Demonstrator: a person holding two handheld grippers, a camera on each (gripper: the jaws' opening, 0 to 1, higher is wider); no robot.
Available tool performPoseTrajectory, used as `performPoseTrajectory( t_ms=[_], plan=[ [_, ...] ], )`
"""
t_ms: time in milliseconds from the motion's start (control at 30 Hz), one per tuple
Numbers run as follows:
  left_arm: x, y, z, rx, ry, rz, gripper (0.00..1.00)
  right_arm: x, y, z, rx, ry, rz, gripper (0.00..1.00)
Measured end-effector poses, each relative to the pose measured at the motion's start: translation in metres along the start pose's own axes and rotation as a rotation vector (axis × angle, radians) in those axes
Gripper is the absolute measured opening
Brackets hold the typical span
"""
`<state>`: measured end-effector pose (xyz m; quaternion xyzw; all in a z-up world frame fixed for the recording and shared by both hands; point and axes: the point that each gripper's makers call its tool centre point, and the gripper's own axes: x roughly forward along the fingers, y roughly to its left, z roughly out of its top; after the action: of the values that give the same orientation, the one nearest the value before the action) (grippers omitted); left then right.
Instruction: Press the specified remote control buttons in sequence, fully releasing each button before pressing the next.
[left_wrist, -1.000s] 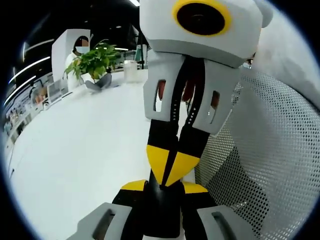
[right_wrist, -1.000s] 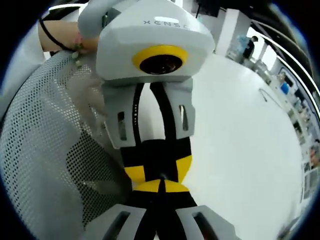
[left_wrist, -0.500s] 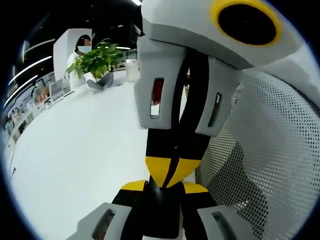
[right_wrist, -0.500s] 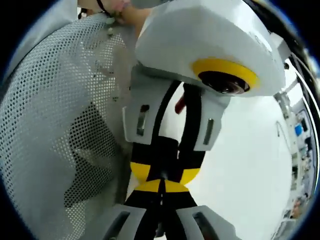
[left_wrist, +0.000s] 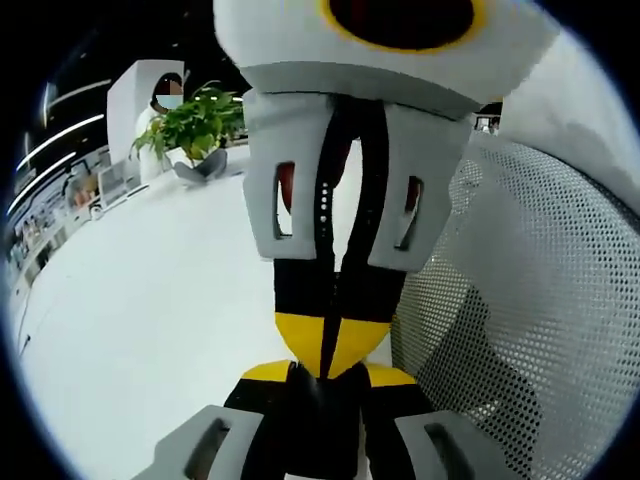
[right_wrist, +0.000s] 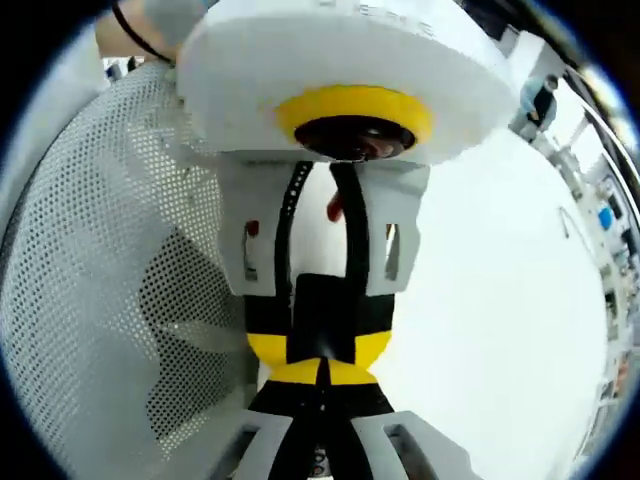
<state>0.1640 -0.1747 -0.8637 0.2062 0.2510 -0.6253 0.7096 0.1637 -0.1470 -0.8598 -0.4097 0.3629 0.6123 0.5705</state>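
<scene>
My two grippers meet tip to tip over a white table (left_wrist: 150, 300). In the left gripper view my left gripper (left_wrist: 330, 374) rises from the bottom, its black jaws with yellow tips closed together. The right gripper (left_wrist: 332, 343) hangs down from above, also shut, its yellow tips touching mine. In the right gripper view my right gripper (right_wrist: 322, 376) is shut with nothing between its jaws. The left gripper (right_wrist: 320, 345) comes down onto it, shut too. I see no remote control.
A grey mesh chair back (left_wrist: 540, 330) stands close beside the grippers, also seen as mesh (right_wrist: 110, 300). A potted plant (left_wrist: 195, 125) sits at the table's far edge with a person (left_wrist: 165, 95) behind it. Another person (right_wrist: 540, 95) stands far off.
The two grippers stay tip to tip. Each opposite gripper has tilted and come closer, so its camera box now sits higher in both views.
</scene>
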Motion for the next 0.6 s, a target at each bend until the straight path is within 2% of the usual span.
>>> performPoseTrajectory(
  t_ms=[133,233,433,600],
  plan=[
    [-0.0001,-0.0003,0.0003,0.001,-0.001,-0.003,0.25,-0.0010,0.0017,-0.0012,0.019,-0.048,0.005,0.00],
    [0.0009,-0.0006,0.0014,0.001,0.031,0.003,0.25,-0.0010,0.0031,-0.0006,0.019,-0.073,-0.008,0.00],
    [0.0028,0.0002,0.0005,-0.011,0.055,0.011,0.25,0.0011,0.0030,0.0031,0.014,-0.064,-0.046,0.00],
    [0.0056,0.0003,0.0025,0.013,0.071,0.005,0.25,0.0015,0.0022,0.0043,0.022,-0.059,-0.059,0.00]
  ],
)
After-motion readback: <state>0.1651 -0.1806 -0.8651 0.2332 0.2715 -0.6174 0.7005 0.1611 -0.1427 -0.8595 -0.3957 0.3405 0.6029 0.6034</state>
